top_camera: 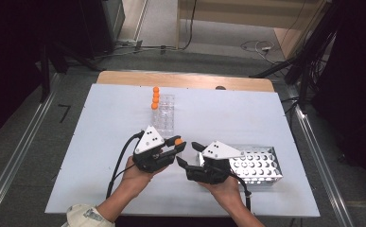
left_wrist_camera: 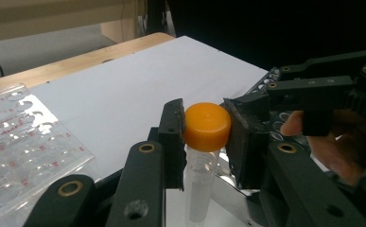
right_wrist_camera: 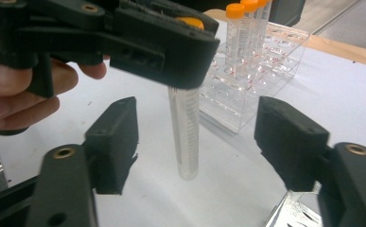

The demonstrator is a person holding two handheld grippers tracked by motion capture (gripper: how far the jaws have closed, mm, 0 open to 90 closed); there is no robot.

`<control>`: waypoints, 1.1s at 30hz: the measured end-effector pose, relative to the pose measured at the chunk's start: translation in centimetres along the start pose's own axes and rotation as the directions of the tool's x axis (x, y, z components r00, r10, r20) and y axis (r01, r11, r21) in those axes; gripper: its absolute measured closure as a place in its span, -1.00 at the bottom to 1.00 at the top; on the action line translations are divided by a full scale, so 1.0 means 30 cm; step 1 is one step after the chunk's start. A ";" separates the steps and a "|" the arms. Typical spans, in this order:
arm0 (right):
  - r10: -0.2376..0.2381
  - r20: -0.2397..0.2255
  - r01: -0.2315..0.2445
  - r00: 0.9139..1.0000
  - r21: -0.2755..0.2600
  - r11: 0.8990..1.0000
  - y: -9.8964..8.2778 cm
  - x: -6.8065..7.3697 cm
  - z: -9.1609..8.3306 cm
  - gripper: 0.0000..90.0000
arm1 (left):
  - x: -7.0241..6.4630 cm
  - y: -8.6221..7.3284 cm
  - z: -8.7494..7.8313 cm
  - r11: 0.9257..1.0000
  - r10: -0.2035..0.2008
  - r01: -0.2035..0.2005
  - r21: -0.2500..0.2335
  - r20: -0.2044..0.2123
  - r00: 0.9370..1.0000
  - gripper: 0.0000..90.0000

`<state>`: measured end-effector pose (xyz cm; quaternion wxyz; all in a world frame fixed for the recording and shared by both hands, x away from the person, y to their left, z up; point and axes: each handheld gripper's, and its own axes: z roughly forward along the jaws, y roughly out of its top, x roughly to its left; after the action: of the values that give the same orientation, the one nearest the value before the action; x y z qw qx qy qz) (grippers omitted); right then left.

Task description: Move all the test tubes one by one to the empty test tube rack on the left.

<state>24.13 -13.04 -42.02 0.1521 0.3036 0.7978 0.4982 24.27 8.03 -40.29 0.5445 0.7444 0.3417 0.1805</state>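
My left gripper is shut on the orange cap of a clear tube, which hangs upright just above the white table. The jaws press on the cap from both sides in the left gripper view. My right gripper stands open right beside it. In the right gripper view its two jaws flank the tube's lower body with a wide gap on each side, touching nothing. A clear plastic rack farther back holds three orange-capped tubes along its far left edge.
A perforated metal rack lies on the table at the right, under and behind my right hand. The white sheet covers a wooden table whose far edge shows. Cables trail from both grippers toward the near edge.
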 end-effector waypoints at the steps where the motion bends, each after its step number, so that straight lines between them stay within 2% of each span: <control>1: -0.002 0.000 0.002 1.000 0.004 1.000 0.000 0.000 -0.004 -0.44 | 0.004 0.001 -0.001 1.000 -0.001 0.001 0.000 -0.005 1.000 0.57; 11: 0.012 0.021 -0.012 1.000 0.009 1.000 -0.014 -0.014 -0.038 -0.58 | 0.053 0.021 -0.023 1.000 -0.022 0.021 -0.017 -0.039 0.999 0.57; 17: 0.020 0.032 -0.020 0.999 0.011 1.000 -0.022 -0.024 -0.052 -0.60 | 0.073 0.035 -0.037 0.999 -0.039 0.037 -0.039 -0.056 0.998 0.57; 33: 0.036 0.057 -0.037 0.998 0.017 0.999 -0.065 -0.057 -0.095 -0.60 | 0.127 0.053 -0.053 0.997 -0.057 0.053 -0.049 -0.084 0.995 0.57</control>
<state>23.22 -16.76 -42.55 0.1629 0.3334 0.7919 0.4850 26.42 11.55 -38.65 0.5515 0.7135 0.3807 0.2047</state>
